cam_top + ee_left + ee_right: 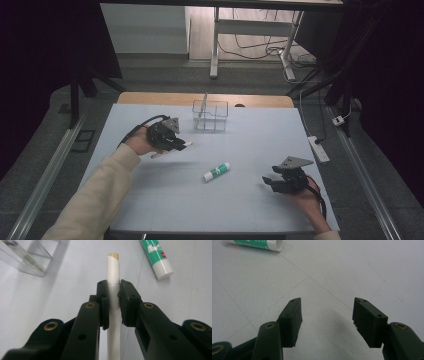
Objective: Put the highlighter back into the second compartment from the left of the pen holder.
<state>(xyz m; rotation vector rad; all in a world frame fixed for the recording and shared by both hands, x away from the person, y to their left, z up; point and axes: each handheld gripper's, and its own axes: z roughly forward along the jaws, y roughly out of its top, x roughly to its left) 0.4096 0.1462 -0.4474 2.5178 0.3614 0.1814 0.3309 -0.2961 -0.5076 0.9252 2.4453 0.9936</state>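
My left gripper (176,142) (114,293) is shut on a thin white stick (113,277) with a tan tip, held a little above the white table at left centre; the stick (186,144) pokes out to the right of the jaws. A white and green glue stick (217,171) (156,257) (257,243) lies on the table near the middle. A clear plastic box (210,115) (27,257) stands at the back, with a thin stick leaning in it. My right gripper (268,181) (327,320) rests low at the right front, open, with nothing between its jaws.
The white table top (240,200) ends at a wooden strip (150,98) behind the box. A power strip (318,148) lies off the table's right edge. A desk frame (215,50) and cables stand on the floor beyond.
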